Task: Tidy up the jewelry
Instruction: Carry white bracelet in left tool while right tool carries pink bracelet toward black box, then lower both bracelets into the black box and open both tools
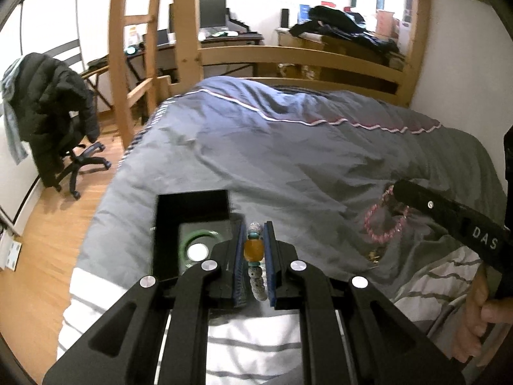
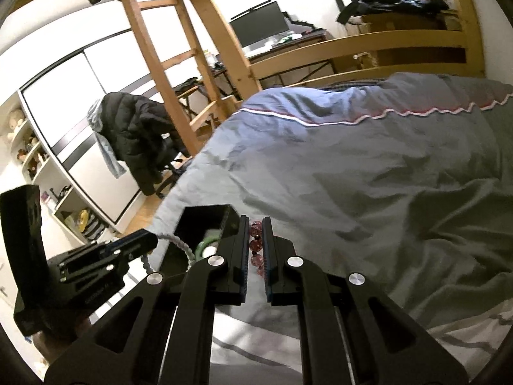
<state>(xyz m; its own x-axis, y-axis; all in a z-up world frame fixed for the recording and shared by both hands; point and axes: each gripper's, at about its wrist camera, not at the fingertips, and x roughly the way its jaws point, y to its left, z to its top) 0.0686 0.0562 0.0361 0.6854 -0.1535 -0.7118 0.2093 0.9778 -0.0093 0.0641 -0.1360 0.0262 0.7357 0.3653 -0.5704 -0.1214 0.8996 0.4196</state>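
My left gripper [image 1: 255, 235] is shut on a beaded bracelet [image 1: 254, 249] with an amber bead, turquoise beads and grey speckled beads, held above the bed. Just left of it lies an open black jewelry box [image 1: 192, 208] with a green bangle [image 1: 198, 240] inside. My right gripper [image 2: 256, 226] is shut on a pink beaded bracelet [image 2: 256, 245]; in the left wrist view that pink bracelet [image 1: 383, 218] hangs as a loop from the right gripper's fingers [image 1: 416, 197]. In the right wrist view the left gripper [image 2: 150, 240] holds its bracelet [image 2: 182, 247] beside the black box [image 2: 205, 221].
A grey-blue duvet [image 1: 288, 147] covers the bed, with a white striped sheet [image 1: 250, 346] at the near end. A small gold item [image 1: 373, 256] lies on the duvet. A wooden bunk frame [image 1: 179, 32], an office chair with a black jacket [image 1: 61, 109] and desks stand beyond.
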